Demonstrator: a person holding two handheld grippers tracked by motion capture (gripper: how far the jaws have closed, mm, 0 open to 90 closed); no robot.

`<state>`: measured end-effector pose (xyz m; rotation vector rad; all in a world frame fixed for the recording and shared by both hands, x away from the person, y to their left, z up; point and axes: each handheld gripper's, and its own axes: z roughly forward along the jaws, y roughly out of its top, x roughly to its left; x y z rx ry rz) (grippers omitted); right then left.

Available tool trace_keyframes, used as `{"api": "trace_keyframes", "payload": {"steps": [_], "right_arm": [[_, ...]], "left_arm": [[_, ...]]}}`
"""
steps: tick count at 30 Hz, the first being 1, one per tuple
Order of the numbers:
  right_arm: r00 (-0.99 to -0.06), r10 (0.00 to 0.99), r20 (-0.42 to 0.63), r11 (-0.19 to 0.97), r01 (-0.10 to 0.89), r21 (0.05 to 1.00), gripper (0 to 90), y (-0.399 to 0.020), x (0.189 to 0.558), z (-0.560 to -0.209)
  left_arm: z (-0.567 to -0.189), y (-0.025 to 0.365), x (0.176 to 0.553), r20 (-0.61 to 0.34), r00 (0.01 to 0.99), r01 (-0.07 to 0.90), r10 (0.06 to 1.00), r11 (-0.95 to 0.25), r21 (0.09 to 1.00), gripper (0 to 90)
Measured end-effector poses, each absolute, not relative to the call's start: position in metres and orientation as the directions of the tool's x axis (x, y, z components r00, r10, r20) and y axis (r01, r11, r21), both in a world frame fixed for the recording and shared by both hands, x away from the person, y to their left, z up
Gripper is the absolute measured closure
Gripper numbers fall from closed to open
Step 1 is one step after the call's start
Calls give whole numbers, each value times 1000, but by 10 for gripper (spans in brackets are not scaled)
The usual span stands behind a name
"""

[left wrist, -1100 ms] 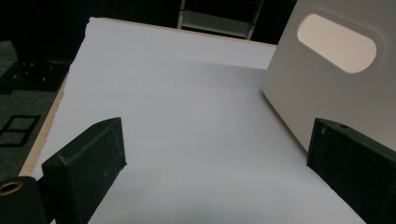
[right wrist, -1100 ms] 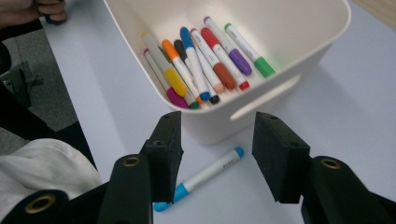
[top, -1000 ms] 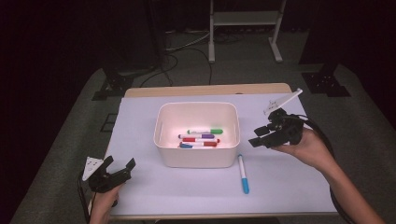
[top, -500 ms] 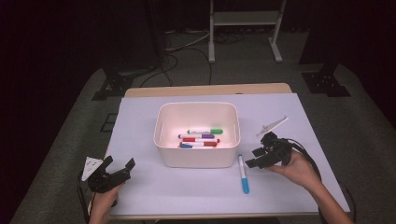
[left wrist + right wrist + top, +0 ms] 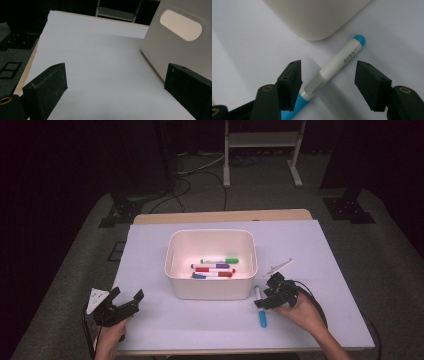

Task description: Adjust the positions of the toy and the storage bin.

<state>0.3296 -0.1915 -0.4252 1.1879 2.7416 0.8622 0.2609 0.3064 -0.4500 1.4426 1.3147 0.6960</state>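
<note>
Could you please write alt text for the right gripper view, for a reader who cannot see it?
The right gripper has its two black jaws open on either side of a white marker with a blue cap, which lies on the white table cover. The pads do not press on it. A rounded corner of the white bin lies just beyond.
</note>
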Motion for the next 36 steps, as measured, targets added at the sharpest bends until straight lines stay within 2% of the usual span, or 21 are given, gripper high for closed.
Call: {"api": "trace_keyframes", "payload": {"steps": [4, 8, 10, 11, 15, 16, 19, 20, 21, 22, 28, 32, 36], "right_arm": [[-695, 707, 129, 560, 662, 498, 377, -190, 330, -430], [-679, 731, 66, 573, 664, 480, 426, -195, 327, -433], [-674, 735, 72, 569, 671, 475, 453, -197, 327, -434], [-670, 740, 60, 567, 669, 480, 495, -204, 324, -434], [-661, 749, 44, 565, 673, 478, 550, -214, 320, -433], [-652, 758, 20, 569, 676, 469, 603, -221, 318, -433], [-648, 761, 4, 569, 672, 474, 671, -230, 315, -433], [-648, 761, 4, 569, 672, 474, 671, -230, 315, -433], [-648, 761, 4, 568, 670, 477, 740, -235, 314, -433], [-652, 758, 2, 573, 667, 476, 753, -237, 314, -433], [-667, 743, 53, 578, 679, 452, 756, -245, 319, -430], [-671, 733, 114, 560, 690, 459, 756, -255, 322, -423], [-672, 730, 128, 551, 688, 471, 756, -261, 323, -411]], "left_arm": [[-450, 307, 261, -210, 237, 358, 949, 116, 926, 31], [-450, 307, 261, -211, 236, 357, 949, 118, 927, 31], [-450, 307, 261, -211, 235, 357, 949, 118, 927, 31], [-450, 307, 261, -210, 235, 358, 949, 116, 926, 31], [-450, 306, 261, -209, 237, 361, 949, 114, 926, 31], [-450, 306, 261, -209, 238, 360, 949, 113, 926, 31], [-450, 306, 261, -209, 236, 360, 949, 115, 926, 31], [-450, 306, 261, -209, 236, 360, 949, 115, 926, 31], [-450, 306, 261, -210, 235, 360, 949, 116, 926, 31], [-450, 306, 261, -210, 235, 361, 949, 116, 926, 31], [-450, 306, 261, -207, 236, 361, 949, 113, 926, 31], [-450, 306, 261, -207, 235, 361, 950, 113, 926, 31], [-450, 304, 262, -204, 241, 365, 949, 106, 925, 31]]}}
